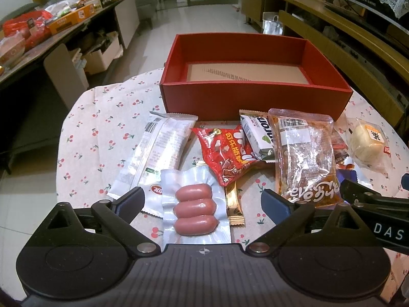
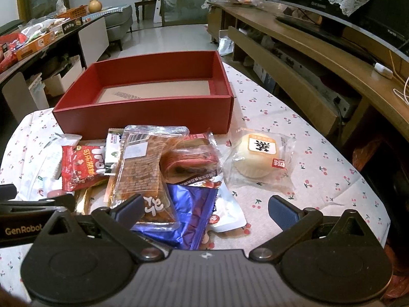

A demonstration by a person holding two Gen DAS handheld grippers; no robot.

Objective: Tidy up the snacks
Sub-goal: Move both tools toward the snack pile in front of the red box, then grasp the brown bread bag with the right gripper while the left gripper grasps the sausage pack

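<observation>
Left gripper [image 1: 202, 199]: jaws spread; sausage pack [image 1: 195, 209] is seen between them, untouched.
Right gripper [image 2: 204, 208]: jaws spread over blue wrapper [image 2: 189, 212].

My matt black plastic fingers [image 1: 133, 199] frame a glossy vacuum-sealed sausage pack [image 1: 195, 208]. Upper centre of the frame, the red cardboard box [image 1: 255, 97] looks matt, on printed cotton-like tablecloth [image 1: 102, 133].
</observation>
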